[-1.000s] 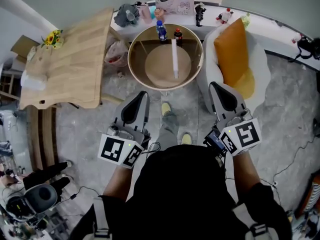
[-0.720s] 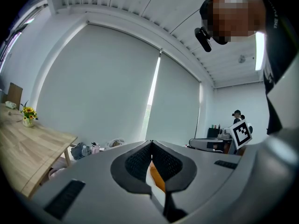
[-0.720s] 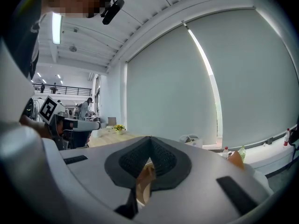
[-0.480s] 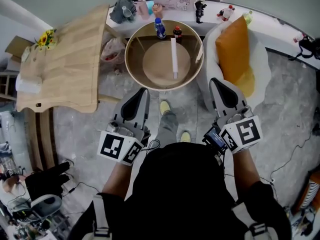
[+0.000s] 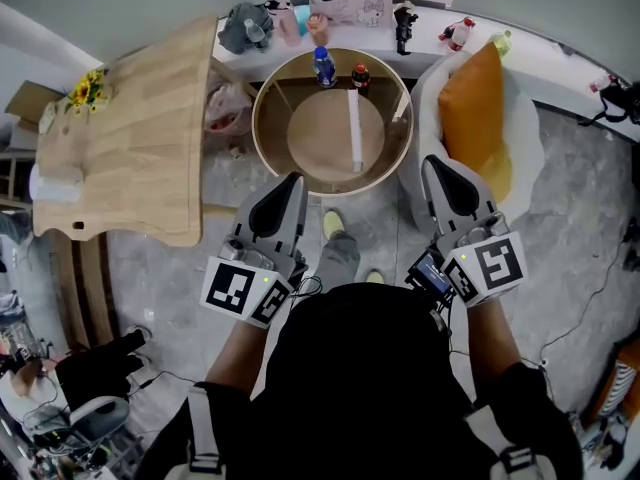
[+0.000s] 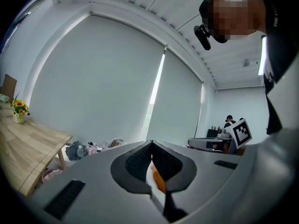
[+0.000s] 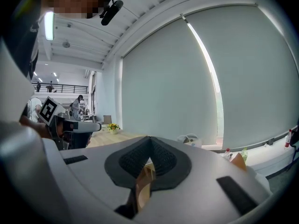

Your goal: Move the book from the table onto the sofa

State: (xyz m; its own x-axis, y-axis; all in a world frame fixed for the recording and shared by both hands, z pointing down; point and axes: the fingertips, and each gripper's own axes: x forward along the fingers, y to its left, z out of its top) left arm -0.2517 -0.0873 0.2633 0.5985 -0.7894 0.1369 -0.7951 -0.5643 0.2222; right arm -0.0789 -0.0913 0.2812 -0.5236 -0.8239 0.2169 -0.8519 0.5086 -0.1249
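- Closed tight, my left claw (image 6: 152, 144) has its pads meeting at the tips with nothing gripped. My right claw (image 7: 149, 140) is closed the same way and carries nothing.
- My book (image 5: 352, 128) is on the round table (image 5: 262, 133) ahead of me. From the head view it shows only as a thin white strip pointing towards me, well apart from both claws.
- At the far rim of that round table a blue bottle (image 5: 323, 66) and a dark bottle (image 5: 360, 75) with a red cap stand side by side, just beyond the book's far end.
- Just right of the round table is the white sofa (image 5: 525, 143), with an orange cushion (image 5: 475, 118) propped up in its seat.
- I hold both claws side by side on either side of my legs, pointing at the round table. The left one sits in front of its near rim, the right one in front of the sofa's near edge.
- My shoes (image 5: 333, 220) stand on the grey floor between the claws.
- On my left stands a long wooden table (image 5: 140, 148) with yellow flowers (image 5: 85, 90) at its far corner.
- Along the wall behind runs a ledge (image 5: 560, 63) holding a pink bag (image 5: 350, 0) and a grey soft toy (image 5: 245, 26).
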